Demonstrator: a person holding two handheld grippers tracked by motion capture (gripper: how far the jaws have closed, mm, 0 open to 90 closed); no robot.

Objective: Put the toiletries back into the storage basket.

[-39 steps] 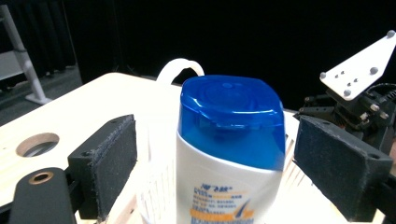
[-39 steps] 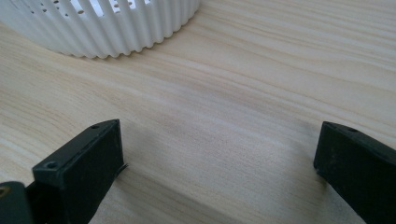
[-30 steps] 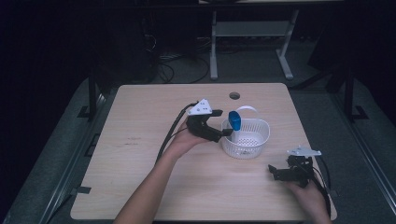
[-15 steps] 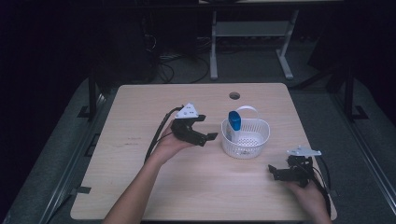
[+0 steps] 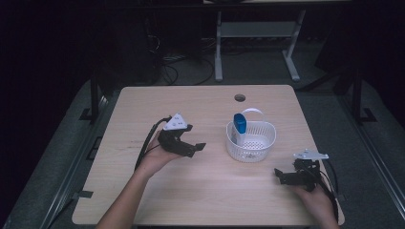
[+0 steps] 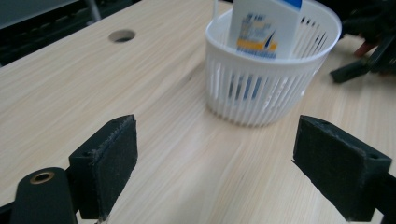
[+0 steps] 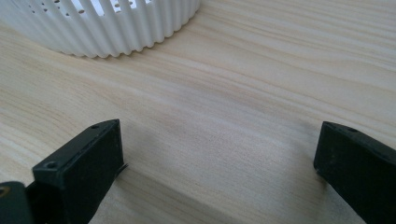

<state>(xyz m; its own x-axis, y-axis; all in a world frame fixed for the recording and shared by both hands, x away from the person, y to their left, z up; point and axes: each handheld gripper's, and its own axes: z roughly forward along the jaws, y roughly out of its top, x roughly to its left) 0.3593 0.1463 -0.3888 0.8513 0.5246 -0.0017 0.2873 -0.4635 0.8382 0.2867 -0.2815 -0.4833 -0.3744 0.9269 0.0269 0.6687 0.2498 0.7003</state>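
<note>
Looks nearly finished, judging by the layout: white tube with a blue cap [image 5: 239,127] already standing upright inside the round white slotted plastic basket [image 5: 258,149], leaning against its rear-left wall near a thin white loop handle. Nothing else visible in the basket. Left gripper [image 5: 199,146] held just above the light wooden table [image 5: 143,105], left of the basket and apart from it, jaws spread wide with nothing between them. Right gripper [image 5: 278,174] low at the near right edge, jaws likewise spread and empty. Left to do, at most: pulling both hands clear.
</note>
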